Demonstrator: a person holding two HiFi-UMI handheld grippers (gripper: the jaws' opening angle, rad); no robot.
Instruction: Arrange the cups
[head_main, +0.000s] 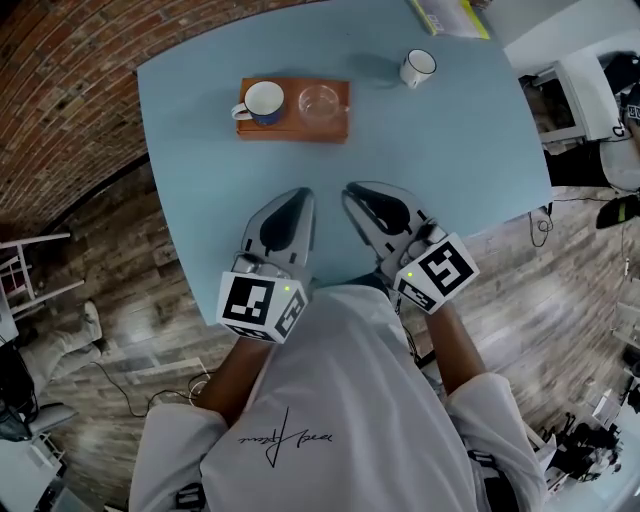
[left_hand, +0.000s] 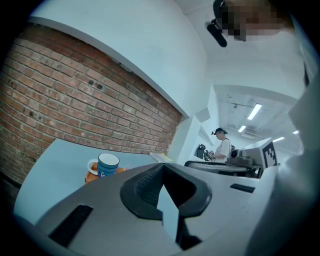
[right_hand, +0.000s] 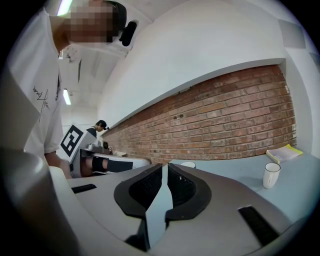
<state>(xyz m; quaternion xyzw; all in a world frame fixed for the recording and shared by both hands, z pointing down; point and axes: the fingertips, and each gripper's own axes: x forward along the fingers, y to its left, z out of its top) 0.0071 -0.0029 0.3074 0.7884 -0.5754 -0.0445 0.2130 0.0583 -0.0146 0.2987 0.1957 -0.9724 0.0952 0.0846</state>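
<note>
Over the desk's (head_main: 450, 140) near edge, my left gripper (head_main: 300, 197) and right gripper (head_main: 353, 192) have empty, shut jaws, which could tip the far, apparently unfilled white cup (head_main: 418, 67).

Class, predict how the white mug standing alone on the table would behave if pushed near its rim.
The white mug looks ceramic: probably stiff and breakable. It stands upright, so a high push may tip it; a low one likely slides it across the smooth table.
</note>
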